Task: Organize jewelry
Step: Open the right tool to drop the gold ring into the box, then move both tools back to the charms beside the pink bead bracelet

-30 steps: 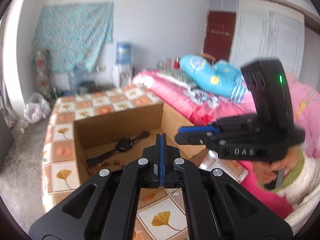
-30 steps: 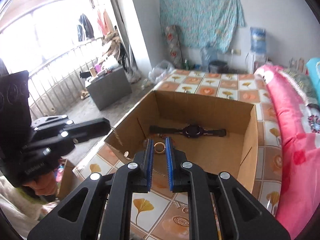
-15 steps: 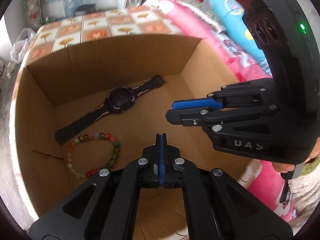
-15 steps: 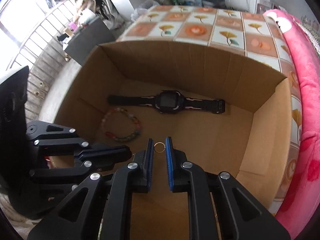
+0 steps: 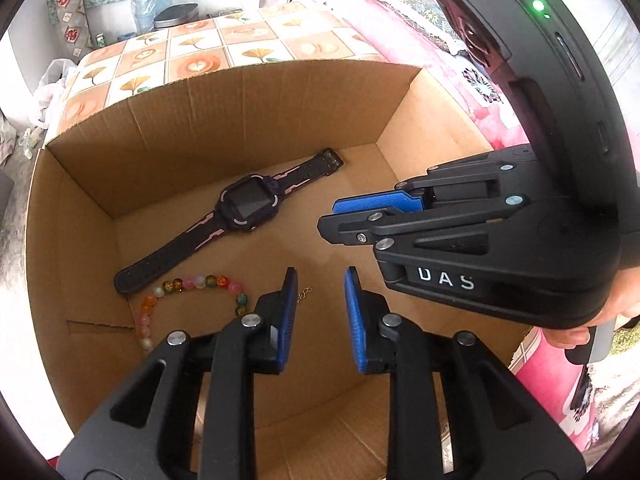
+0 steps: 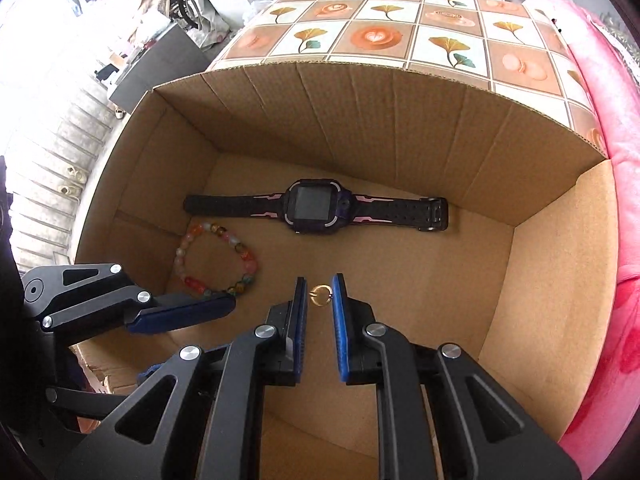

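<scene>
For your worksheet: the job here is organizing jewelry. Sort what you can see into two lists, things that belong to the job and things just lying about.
Belongs to the job:
cardboard box
watch
bead bracelet
gold ring, between the right gripper jaws
thin gold chain, by the opening left gripper

Lying about:
patterned tabletop
pink bedding

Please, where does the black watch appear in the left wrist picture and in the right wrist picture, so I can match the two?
Left wrist view: the black watch lies diagonally on the cardboard box floor, left of centre, above the bead bracelet.
Right wrist view: the black watch lies almost level across the middle, near the far wall of the box.
Shared landmark: the bead bracelet, beside the end of the strap that has no buckle.
</scene>
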`<action>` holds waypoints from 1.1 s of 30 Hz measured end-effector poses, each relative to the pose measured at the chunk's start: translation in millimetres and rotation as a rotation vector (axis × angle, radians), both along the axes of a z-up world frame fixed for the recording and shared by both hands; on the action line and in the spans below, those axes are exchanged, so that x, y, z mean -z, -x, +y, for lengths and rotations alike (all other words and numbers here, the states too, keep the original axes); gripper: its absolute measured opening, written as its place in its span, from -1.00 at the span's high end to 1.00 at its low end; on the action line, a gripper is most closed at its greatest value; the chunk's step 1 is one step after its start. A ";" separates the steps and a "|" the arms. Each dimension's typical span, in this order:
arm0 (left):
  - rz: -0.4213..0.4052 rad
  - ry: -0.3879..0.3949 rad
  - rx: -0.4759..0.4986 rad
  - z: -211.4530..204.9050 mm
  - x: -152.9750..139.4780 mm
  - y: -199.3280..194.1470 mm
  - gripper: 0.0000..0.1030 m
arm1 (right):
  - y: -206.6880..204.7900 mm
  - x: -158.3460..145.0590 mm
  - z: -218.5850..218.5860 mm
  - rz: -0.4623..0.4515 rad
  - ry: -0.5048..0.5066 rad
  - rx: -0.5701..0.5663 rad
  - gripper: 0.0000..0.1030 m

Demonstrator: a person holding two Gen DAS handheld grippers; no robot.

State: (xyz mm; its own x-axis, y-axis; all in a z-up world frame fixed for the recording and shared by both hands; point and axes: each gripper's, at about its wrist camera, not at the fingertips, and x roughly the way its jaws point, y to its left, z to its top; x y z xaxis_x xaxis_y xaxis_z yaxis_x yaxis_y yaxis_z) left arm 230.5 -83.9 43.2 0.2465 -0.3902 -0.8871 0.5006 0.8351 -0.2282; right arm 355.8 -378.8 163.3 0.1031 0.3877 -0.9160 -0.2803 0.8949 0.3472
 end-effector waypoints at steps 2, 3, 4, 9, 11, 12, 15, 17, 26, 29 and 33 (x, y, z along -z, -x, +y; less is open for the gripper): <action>-0.010 -0.001 -0.001 0.7 -2.2 1.3 0.55 | 0.3 -2.7 -1.6 -0.010 0.009 0.000 0.73; -0.013 0.000 -0.003 1.2 -3.6 2.2 0.54 | 0.3 -3.5 -2.0 -0.014 0.013 0.002 0.70; -0.016 0.002 -0.005 1.9 -4.4 2.2 0.54 | 0.8 -4.6 -2.4 -0.017 0.014 0.005 0.67; -0.076 0.021 -0.017 7.8 -20.2 10.9 0.54 | 2.5 -17.1 -6.8 -0.055 0.007 0.019 0.62; -0.113 0.023 -0.014 11.1 -28.6 16.8 0.54 | 5.7 -25.5 -9.3 -0.080 -0.001 0.022 0.62; -0.143 0.033 -0.014 14.5 -35.4 22.5 0.54 | 9.1 -32.2 -12.0 -0.098 -0.008 0.027 0.62; -0.209 0.053 -0.015 24.2 -50.5 37.7 0.54 | 23.8 -53.4 -23.2 -0.147 -0.060 0.040 0.62; -0.266 0.071 -0.020 34.8 -61.9 54.5 0.54 | 37.7 -70.0 -32.8 -0.187 -0.097 0.050 0.62; -0.426 0.221 -0.006 77.9 -74.1 147.7 0.44 | 141.9 -112.7 -78.0 -0.364 -0.260 0.119 0.62; -0.431 0.258 0.025 81.7 -61.2 177.1 0.44 | 180.3 -101.5 -85.7 -0.376 -0.252 0.172 0.62; -0.397 0.284 0.054 77.4 -36.8 203.3 0.37 | 216.0 -77.6 -94.3 -0.347 -0.278 0.238 0.62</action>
